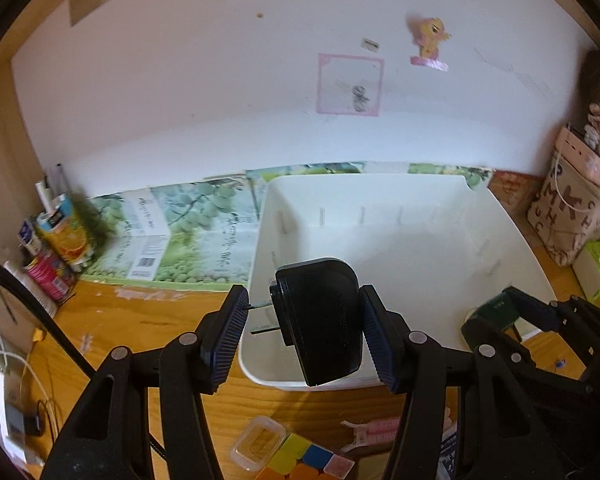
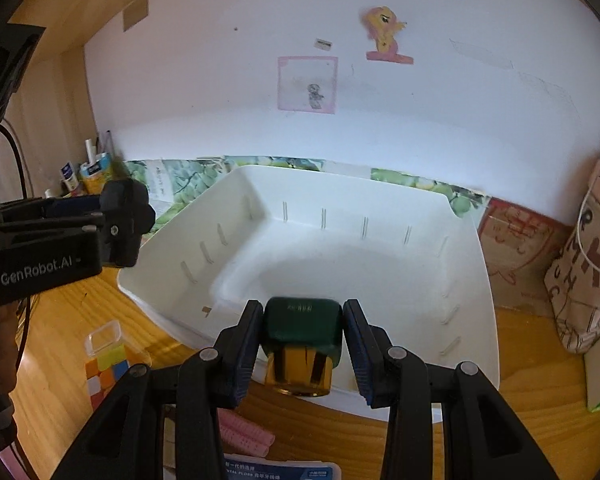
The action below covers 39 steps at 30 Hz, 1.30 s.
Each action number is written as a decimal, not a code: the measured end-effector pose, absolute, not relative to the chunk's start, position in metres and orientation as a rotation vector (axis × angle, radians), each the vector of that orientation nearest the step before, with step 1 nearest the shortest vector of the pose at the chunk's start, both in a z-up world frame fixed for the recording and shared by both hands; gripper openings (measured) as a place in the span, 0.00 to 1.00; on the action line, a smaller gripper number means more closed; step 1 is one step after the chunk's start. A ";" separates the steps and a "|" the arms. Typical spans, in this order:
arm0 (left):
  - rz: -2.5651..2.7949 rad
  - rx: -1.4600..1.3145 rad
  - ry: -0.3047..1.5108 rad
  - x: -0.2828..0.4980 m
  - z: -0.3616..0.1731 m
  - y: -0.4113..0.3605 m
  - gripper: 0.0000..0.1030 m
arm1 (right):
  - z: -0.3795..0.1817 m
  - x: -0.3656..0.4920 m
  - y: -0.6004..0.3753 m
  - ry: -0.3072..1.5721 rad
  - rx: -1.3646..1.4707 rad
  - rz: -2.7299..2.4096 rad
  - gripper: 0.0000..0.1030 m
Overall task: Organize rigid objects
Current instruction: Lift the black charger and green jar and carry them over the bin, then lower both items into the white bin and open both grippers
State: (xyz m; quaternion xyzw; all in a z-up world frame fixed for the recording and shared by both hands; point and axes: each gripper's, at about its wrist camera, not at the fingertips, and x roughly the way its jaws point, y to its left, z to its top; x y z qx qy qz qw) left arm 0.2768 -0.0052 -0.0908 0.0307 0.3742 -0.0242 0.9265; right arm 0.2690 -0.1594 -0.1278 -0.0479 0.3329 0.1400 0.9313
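My left gripper (image 1: 304, 330) is shut on a black plug adapter (image 1: 320, 320), its prongs pointing left, held over the near left rim of the white bin (image 1: 400, 240). It also shows in the right wrist view (image 2: 126, 228) at the bin's left side. My right gripper (image 2: 302, 338) is shut on a small bottle with a dark green cap and gold body (image 2: 300, 344), held over the near rim of the white bin (image 2: 340, 264). That right gripper shows in the left wrist view (image 1: 516, 312) at the bin's right. The bin looks empty.
On the wooden desk in front of the bin lie a Rubik's cube (image 1: 304, 460), a small clear box (image 1: 256, 442), a pink hair roller (image 2: 244, 430) and a blue floss pack (image 2: 280, 470). Cartons (image 1: 64, 236) stand at left, a printed bag (image 2: 584, 280) at right, the wall behind.
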 end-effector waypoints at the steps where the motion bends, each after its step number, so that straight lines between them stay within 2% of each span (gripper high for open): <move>1: -0.062 0.066 0.774 0.279 -0.093 -0.006 0.59 | -0.128 0.269 -0.159 0.682 -0.092 0.280 0.40; 15: -0.185 0.080 0.818 0.289 -0.101 -0.010 0.59 | -0.129 0.270 -0.155 0.677 -0.059 0.193 0.41; 17: -0.192 0.080 0.819 0.289 -0.100 -0.010 0.67 | -0.126 0.268 -0.154 0.667 -0.062 0.187 0.41; 19: -0.197 0.073 0.811 0.287 -0.098 -0.007 0.68 | -0.123 0.265 -0.152 0.654 -0.065 0.181 0.46; 21: -0.203 0.066 0.802 0.283 -0.094 -0.005 0.70 | -0.118 0.261 -0.151 0.635 -0.066 0.176 0.56; 23: -0.203 0.063 0.790 0.280 -0.091 -0.004 0.73 | -0.114 0.258 -0.150 0.622 -0.067 0.169 0.59; 32: -0.207 0.040 0.720 0.255 -0.064 0.006 0.76 | -0.086 0.234 -0.146 0.550 -0.075 0.157 0.78; 39: -0.214 0.018 0.668 0.230 -0.044 0.011 0.78 | -0.067 0.210 -0.146 0.495 -0.063 0.146 0.78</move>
